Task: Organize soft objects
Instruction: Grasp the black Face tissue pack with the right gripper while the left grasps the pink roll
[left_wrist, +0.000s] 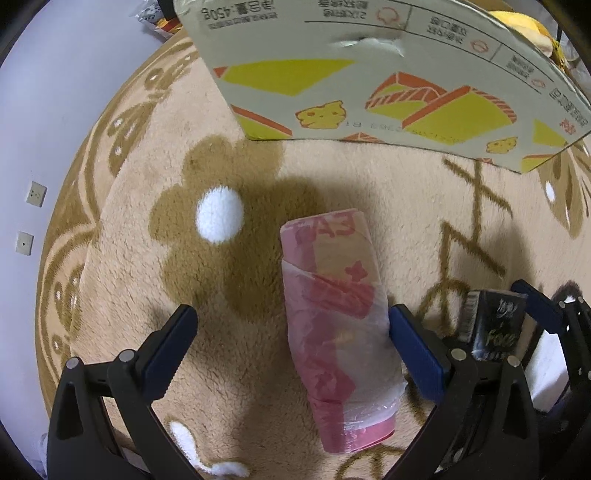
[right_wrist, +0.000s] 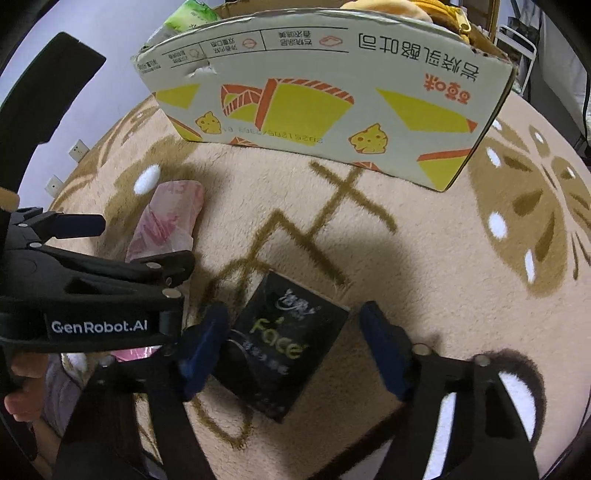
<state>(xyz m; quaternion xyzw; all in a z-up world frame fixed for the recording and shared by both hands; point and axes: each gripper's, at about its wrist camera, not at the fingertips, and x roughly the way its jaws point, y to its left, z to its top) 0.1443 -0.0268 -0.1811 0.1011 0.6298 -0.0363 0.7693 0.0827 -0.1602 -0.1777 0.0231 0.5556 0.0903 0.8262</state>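
A pink plastic-wrapped soft pack lies on the beige rug, lengthwise between the fingers of my left gripper. It rests against the right-hand pad, while the left-hand pad stands well apart; the gripper is open. In the right wrist view the same pink pack shows beyond the left gripper's black frame. A black tissue pack lies between the blue pads of my right gripper. Its left side meets one pad, and a gap remains at the other, so this gripper is open too. The black pack also shows at the left wrist view's right.
A cardboard box printed in yellow and orange stands just behind both packs, with a yellow plush and a green pack inside. The patterned rug ends at a wall with sockets. A person's hand holds the left gripper.
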